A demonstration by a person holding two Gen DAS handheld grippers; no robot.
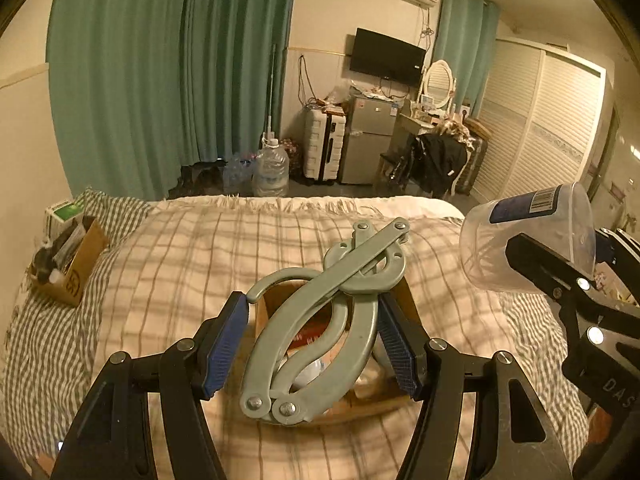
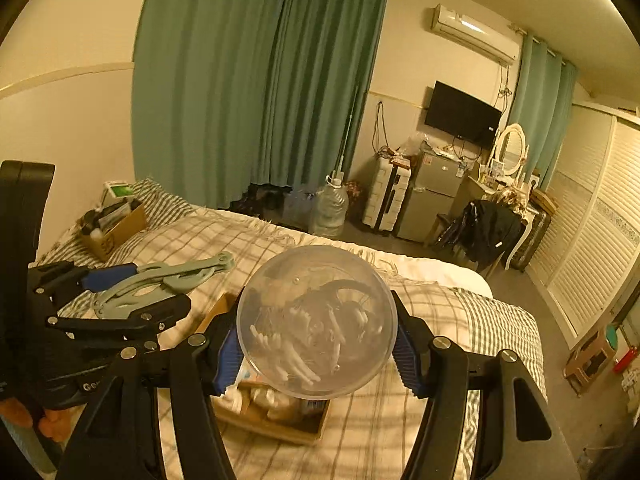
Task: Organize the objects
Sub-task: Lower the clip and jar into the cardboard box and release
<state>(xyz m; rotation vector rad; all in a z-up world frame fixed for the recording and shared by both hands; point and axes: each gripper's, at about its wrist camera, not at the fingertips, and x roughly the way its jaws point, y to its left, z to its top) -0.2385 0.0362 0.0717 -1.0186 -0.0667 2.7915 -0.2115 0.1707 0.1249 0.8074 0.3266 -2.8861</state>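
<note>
My left gripper is shut on a grey metal hinged tool, held above an open cardboard box on the bed. The tool also shows in the right wrist view. My right gripper is shut on a clear plastic jar with white cotton swabs inside, held above the same box. In the left wrist view the jar hangs at the right, with a dark barcode label.
A second cardboard box with items sits at the bed's far left by the wall. Checked blanket covers the bed. Beyond the bed stand water jugs, a suitcase, a small fridge and a chair.
</note>
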